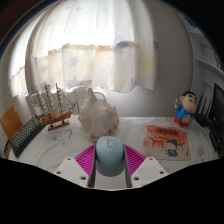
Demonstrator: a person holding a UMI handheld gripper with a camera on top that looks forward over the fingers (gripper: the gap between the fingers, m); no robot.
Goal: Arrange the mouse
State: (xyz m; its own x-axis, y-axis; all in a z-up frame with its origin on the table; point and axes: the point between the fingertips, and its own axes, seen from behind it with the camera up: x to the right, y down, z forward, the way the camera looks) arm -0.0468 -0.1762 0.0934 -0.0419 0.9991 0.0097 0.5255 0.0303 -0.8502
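Note:
A pale blue-grey computer mouse point(109, 155) sits between my gripper's point(110, 163) two fingers, its rounded back toward the camera. The magenta pads point(86, 160) press against both of its sides, so the gripper is shut on it. The mouse is held low over a white tabletop point(130, 133). Its underside and front end are hidden.
On the table beyond the fingers stand a wooden model sailing ship point(52, 104), a white crystal-like ornament point(96, 114), a dark keyboard-like object point(27, 135) and a small cartoon figurine point(185, 108). An orange printed sheet point(166, 141) lies near the figurine. White curtains point(90, 50) hang behind.

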